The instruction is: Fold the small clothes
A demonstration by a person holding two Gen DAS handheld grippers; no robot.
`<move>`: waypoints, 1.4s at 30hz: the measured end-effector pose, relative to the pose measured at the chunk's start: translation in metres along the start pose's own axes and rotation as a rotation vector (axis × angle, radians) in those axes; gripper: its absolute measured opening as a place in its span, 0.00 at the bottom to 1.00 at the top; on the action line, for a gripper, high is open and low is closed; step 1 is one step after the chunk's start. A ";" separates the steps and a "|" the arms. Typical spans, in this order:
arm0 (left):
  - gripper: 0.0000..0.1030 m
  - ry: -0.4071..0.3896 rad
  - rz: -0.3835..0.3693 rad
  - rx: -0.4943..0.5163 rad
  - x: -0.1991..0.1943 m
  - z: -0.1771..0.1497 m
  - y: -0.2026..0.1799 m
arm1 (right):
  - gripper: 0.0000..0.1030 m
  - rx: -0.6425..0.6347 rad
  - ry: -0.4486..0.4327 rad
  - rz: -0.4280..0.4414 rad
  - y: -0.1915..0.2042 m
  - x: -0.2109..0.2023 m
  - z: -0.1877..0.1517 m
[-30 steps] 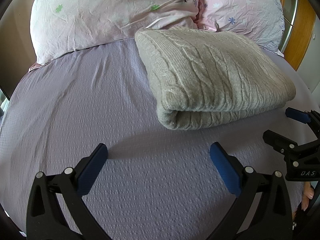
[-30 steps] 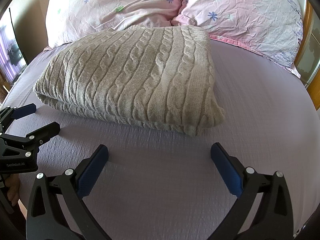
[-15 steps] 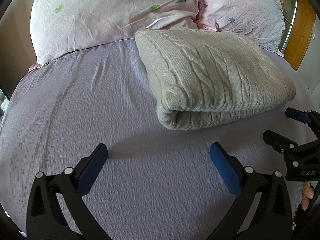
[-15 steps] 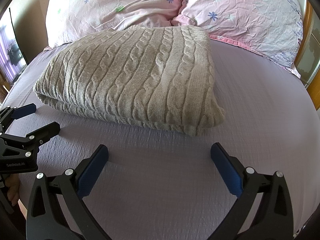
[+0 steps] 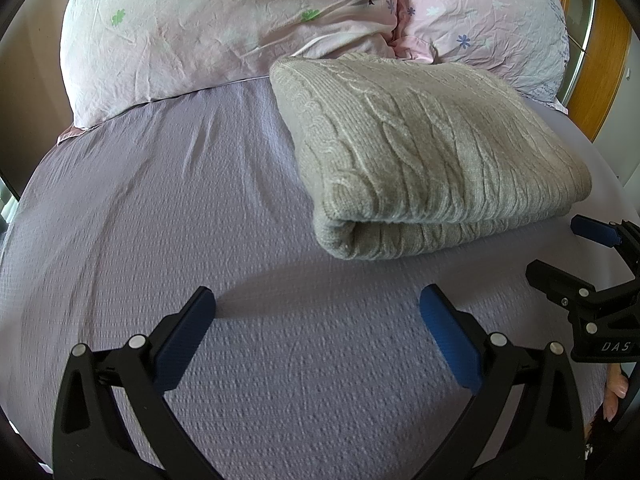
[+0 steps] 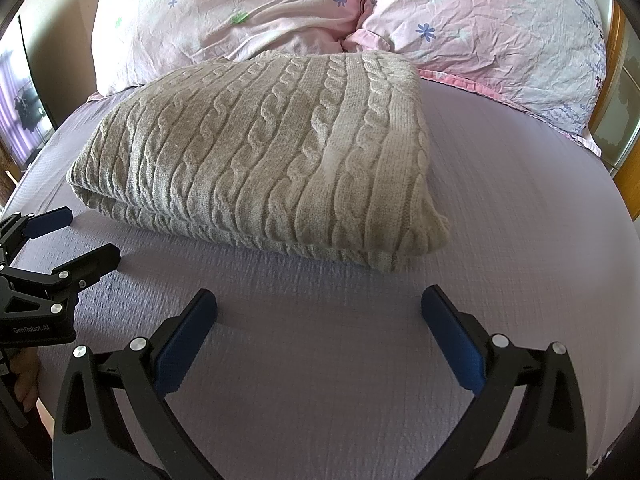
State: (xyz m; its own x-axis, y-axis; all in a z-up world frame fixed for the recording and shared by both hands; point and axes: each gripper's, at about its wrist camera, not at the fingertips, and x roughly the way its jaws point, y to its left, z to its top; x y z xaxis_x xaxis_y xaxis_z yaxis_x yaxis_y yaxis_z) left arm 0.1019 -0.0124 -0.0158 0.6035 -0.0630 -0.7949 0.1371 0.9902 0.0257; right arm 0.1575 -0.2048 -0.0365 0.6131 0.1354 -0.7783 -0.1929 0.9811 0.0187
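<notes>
Lavender textured bedsheet point(image 5: 168, 220) spreads over the whole mattress and fills most of both wrist views, with a few soft creases running toward the head of the bed. At that far end lie 2 pale pink floral pillows, the left pillow point(image 5: 208, 28) printed with a small tree and the right pillow point(image 6: 492, 28) pressed against it, so that their seams meet in the middle. A strip of orange wooden bed frame point(image 5: 600, 60) shows beyond the right pillow. On the sheet rests the grey cable-knit sweater point(image 6: 272, 152), folded into a thick rectangular bundle; its far edge touches the pillows, and its rounded folded edge point(image 5: 348, 236) faces the grippers. It lies flat, held by neither tool. The left gripper point(image 5: 316, 320) hovers low over bare sheet just in front of the sweater's near left corner, its 2 blue-padded fingers spread wide with nothing between them. The right gripper point(image 6: 318, 320) sits likewise over bare sheet before the near right corner, fingers also spread apart and empty. Each gripper appears at the edge of the other's view, near the sweater's front edge but apart from it.
</notes>
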 end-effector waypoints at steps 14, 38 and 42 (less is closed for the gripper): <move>0.98 0.001 0.000 0.000 0.000 0.000 0.000 | 0.99 0.000 0.000 0.000 0.000 0.000 0.000; 0.98 -0.008 0.001 -0.001 -0.001 0.000 0.000 | 0.99 0.001 0.000 0.000 0.000 0.000 0.000; 0.98 -0.011 0.003 -0.001 -0.001 -0.001 0.000 | 0.99 0.001 0.000 0.000 0.000 0.000 0.000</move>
State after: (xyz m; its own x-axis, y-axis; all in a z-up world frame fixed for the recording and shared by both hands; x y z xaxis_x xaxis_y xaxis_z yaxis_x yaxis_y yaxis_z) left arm 0.1003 -0.0122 -0.0155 0.6129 -0.0614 -0.7878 0.1343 0.9906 0.0273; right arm 0.1574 -0.2051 -0.0367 0.6134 0.1354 -0.7781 -0.1923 0.9811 0.0191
